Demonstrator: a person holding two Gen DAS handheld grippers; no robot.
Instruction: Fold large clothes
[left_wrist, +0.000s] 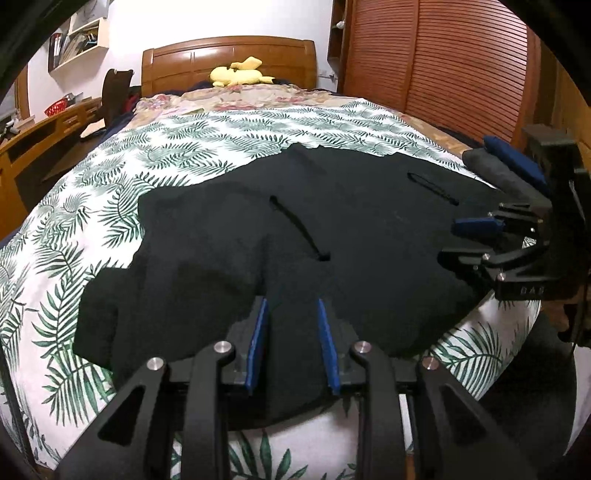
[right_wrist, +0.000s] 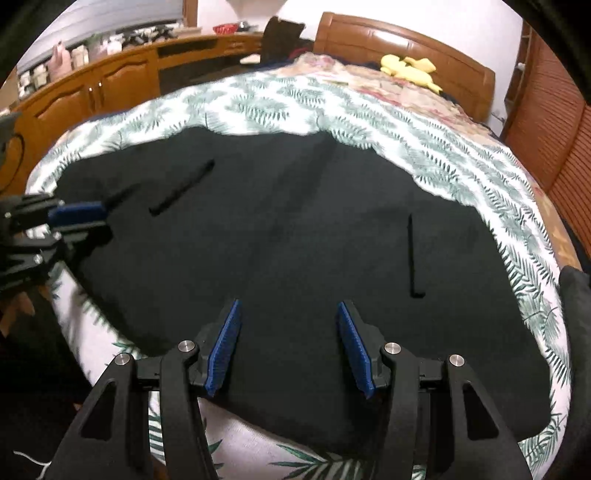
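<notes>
A large black garment lies spread flat on the bed, over a white bedspread printed with green palm leaves; it covers most of the near half of the bed and its near hem hangs close to the bed's edge. Two dark slits, likely pocket openings, show on its upper face.

The left gripper hangs over the near part of the garment, pointing down at it. Its jaws stand a narrow way apart, blue pads facing each other, with black cloth seen between them; whether the tips touch or pinch the fabric cannot be told, since black fingers blend into black cloth. In the right wrist view the same gripper shows at the left edge, over the garment's border.

The right gripper is also over the garment's near edge, its jaws clearly wider apart than the left's, and nothing is gripped between its blue pads; the cloth lies flat below them. In the left wrist view it appears at the right edge.

At the head of the bed are a wooden headboard and a yellow plush toy. A folded dark item sits at the bed's right side.
</notes>
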